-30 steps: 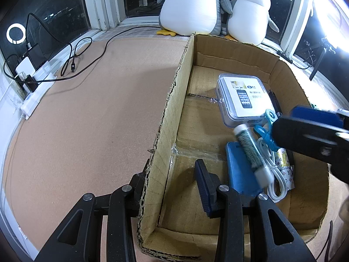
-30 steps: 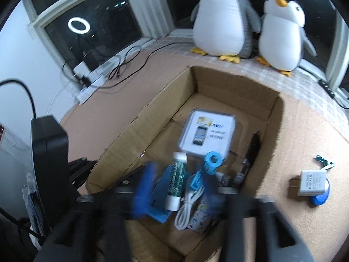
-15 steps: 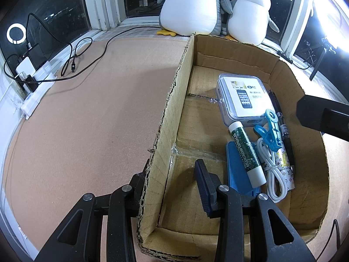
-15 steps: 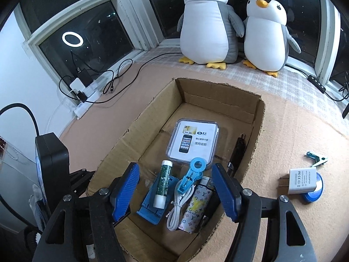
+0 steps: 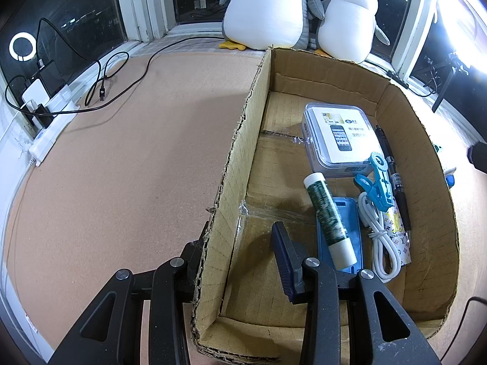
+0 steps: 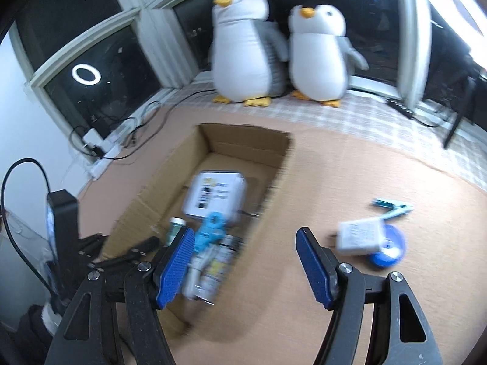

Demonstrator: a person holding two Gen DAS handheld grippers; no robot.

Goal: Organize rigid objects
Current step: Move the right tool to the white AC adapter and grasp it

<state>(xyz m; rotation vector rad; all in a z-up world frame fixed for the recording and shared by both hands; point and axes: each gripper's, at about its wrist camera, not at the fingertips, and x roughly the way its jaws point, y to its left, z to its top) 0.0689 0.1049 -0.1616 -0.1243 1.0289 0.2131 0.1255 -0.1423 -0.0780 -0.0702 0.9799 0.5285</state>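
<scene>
Left wrist view: left gripper [image 5: 240, 261] clamps the cardboard box [image 5: 237, 164] wall; right gripper [image 6: 245, 261] stands open, empty. Ahead of the left gripper, the box holds a glue stick [image 5: 330, 219].

Your open cardboard box [image 5: 243, 158] holds a clear-cased card pack [image 5: 339, 137] lying flat, a green-labelled white tube [image 5: 328, 222] slanted across a blue case [image 5: 347, 219], a light-blue clip [image 5: 379, 179], a coiled white cable [image 5: 382, 237] and a black pen [image 5: 394, 179] along the right wall. Outside it, on the tan mat, you have a white charger plug [image 6: 360, 235] resting against a blue disc [image 6: 391, 246], with a small teal clip [image 6: 392, 205] just beyond
</scene>
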